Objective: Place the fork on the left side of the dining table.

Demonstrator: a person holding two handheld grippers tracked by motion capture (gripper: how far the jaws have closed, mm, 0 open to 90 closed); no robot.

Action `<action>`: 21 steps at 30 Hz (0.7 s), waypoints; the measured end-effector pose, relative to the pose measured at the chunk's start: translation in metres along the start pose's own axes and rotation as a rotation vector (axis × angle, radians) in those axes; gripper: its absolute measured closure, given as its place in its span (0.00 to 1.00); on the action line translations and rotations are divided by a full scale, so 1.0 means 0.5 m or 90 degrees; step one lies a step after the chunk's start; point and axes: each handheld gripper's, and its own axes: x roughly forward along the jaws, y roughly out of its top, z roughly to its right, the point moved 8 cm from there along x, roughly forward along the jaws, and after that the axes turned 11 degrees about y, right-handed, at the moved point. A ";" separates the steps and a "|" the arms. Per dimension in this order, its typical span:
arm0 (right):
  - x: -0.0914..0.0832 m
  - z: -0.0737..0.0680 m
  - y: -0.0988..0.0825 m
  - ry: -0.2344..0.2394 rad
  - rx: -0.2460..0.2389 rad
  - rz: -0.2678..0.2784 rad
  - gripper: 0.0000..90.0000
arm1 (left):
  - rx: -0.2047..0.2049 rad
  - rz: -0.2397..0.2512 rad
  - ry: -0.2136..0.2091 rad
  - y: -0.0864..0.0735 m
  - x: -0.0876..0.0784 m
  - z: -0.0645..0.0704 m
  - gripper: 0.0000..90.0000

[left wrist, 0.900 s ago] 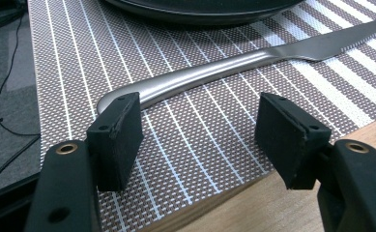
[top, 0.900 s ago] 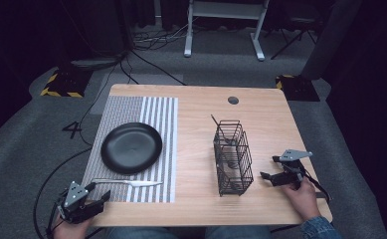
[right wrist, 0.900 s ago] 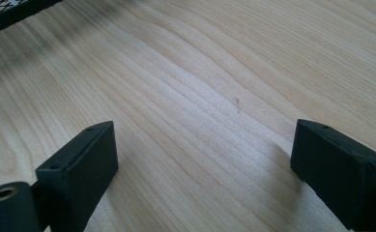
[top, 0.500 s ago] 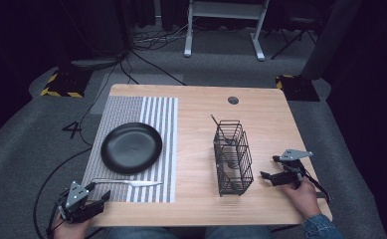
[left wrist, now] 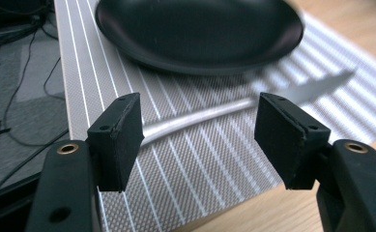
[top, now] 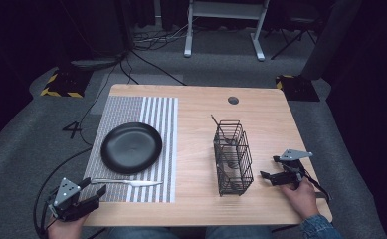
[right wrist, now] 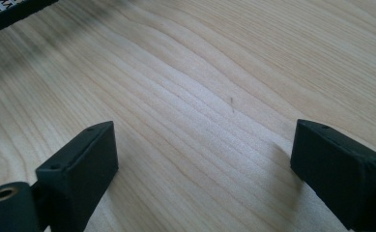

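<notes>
1. The left tongs (top: 89, 193) are black, with a grey three-cornered plate on top that carries dark screw holes.
2. A black cable trails from them off the near left corner.
3. Seen close, the left tongs (left wrist: 197, 140) have two flat, matt black rectangular pads (left wrist: 120, 137) on glossy black arms, each arm with a brass-ringed hole.
4. The right tongs (top: 270, 169) are black too, under a grey plate.
5. Their pads (right wrist: 81, 169) are the same black blocks.
6. A blue denim sleeve (top: 318, 228) covers the right wrist.
</notes>
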 end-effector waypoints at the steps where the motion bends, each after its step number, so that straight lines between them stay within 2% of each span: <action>1: 0.000 0.000 0.000 0.000 0.000 0.000 0.11 | -0.004 0.002 0.012 0.012 -0.007 -0.004 0.38; 2: 0.000 0.000 0.000 0.000 0.000 0.000 0.11 | -0.004 0.002 0.012 0.012 -0.007 -0.004 0.38; 4: 0.000 0.000 0.000 -0.001 0.001 0.000 0.11 | 0.006 -0.007 0.037 0.023 -0.012 -0.007 0.38; 5: 0.000 0.000 0.000 -0.001 0.001 0.000 0.11 | 0.012 -0.006 0.041 0.039 -0.018 -0.005 0.37; 8: 0.000 0.000 0.000 -0.002 0.002 0.001 0.11 | 0.016 -0.005 0.042 0.055 -0.023 -0.003 0.36; 9: 0.000 0.000 0.000 -0.002 0.003 0.001 0.11 | 0.018 0.002 0.036 0.073 -0.028 0.001 0.36; 11: 0.000 0.000 0.000 -0.002 0.004 0.001 0.11 | 0.022 0.004 0.031 0.082 -0.030 0.004 0.37; 13: 0.000 0.000 0.000 -0.002 0.004 0.001 0.11 | 0.011 0.015 0.009 0.109 -0.034 0.012 0.38; 14: 0.000 0.000 0.000 -0.002 0.004 0.001 0.11 | 0.011 0.015 0.009 0.109 -0.034 0.012 0.38; 15: 0.000 0.000 0.000 -0.002 0.004 0.001 0.11 | 0.005 0.017 0.002 0.129 -0.033 0.018 0.38; 18: 0.000 0.000 0.000 -0.002 0.004 0.001 0.11 | 0.013 0.028 -0.014 0.161 -0.026 0.031 0.38; 20: 0.000 0.000 0.000 -0.002 0.004 0.001 0.11 | 0.017 0.033 -0.021 0.171 -0.021 0.035 0.38; 21: 0.000 0.000 0.000 -0.002 0.004 0.001 0.11 | 0.021 0.027 -0.022 0.186 -0.011 0.041 0.38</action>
